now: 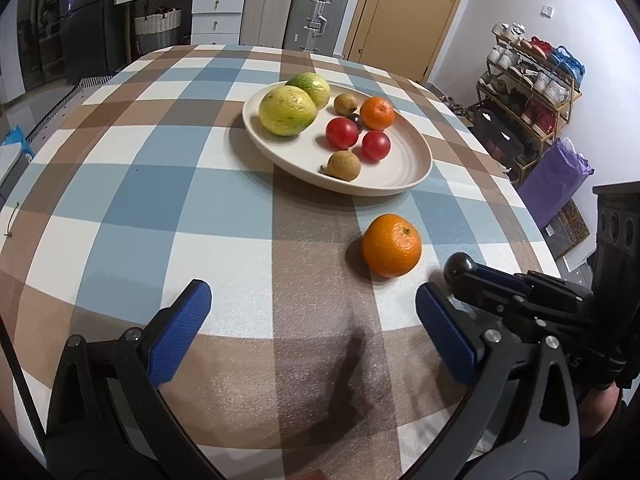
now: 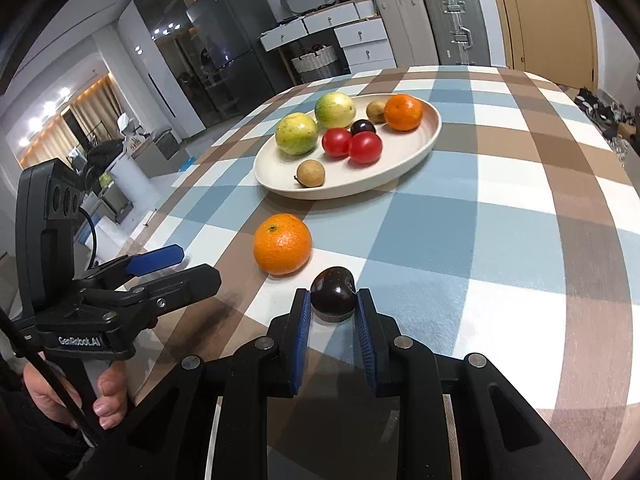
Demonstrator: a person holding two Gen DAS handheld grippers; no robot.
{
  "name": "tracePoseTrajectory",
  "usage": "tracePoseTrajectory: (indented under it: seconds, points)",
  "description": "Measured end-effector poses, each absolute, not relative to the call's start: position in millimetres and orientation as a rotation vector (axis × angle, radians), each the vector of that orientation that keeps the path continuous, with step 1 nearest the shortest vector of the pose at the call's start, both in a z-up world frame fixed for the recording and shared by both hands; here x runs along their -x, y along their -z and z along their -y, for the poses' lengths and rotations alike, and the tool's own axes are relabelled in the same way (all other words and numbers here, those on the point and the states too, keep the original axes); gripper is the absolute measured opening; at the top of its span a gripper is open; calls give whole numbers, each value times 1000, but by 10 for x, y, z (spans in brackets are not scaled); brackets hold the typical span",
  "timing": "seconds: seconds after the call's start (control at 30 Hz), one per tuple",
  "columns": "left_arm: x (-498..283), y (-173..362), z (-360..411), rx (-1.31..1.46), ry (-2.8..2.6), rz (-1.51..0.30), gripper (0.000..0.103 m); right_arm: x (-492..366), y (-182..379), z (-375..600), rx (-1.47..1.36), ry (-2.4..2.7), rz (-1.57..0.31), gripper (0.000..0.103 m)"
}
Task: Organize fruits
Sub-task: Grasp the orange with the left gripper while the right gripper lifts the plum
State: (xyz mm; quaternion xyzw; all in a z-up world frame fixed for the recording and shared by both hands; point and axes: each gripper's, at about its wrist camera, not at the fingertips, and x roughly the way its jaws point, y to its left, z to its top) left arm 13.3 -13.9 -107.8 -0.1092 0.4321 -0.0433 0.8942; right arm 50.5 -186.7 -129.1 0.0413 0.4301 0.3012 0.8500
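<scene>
A cream plate (image 1: 404, 168) (image 2: 404, 168) on the checked tablecloth holds two yellow-green fruits (image 1: 287, 110), two red tomatoes (image 2: 351, 145), an orange (image 2: 403, 112), two small brown fruits and a dark plum (image 2: 363, 126). A loose orange (image 1: 392, 245) (image 2: 282, 244) lies on the cloth in front of the plate. My right gripper (image 2: 333, 300) is shut on a dark plum (image 2: 333, 290) (image 1: 461, 266), just right of the loose orange. My left gripper (image 1: 312, 300) is open and empty, above the cloth, near the orange; it also shows in the right wrist view (image 2: 192, 266).
The round table's edge curves close on the right (image 1: 532, 216). Beyond it stand a shoe rack (image 1: 528, 92), a purple bag (image 1: 556, 180), suitcases (image 1: 316, 12) and white drawers (image 1: 216, 16).
</scene>
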Motion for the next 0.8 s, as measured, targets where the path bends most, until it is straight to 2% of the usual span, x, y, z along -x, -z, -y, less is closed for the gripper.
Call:
tracePoseTrajectory:
  seconds: [0.7,0.77,0.8]
  points:
    - [-603,1157,525,137,115,-931,102,-396,1233,2296,-159,-594,-868,23]
    - [-605,1143,557,118,128,-917,98,-400,1239,2312,-161,-590,-869,23]
    - [-606,1131,588,101,141,-908,91,-402,1244,2321,-164,-588,-870,23]
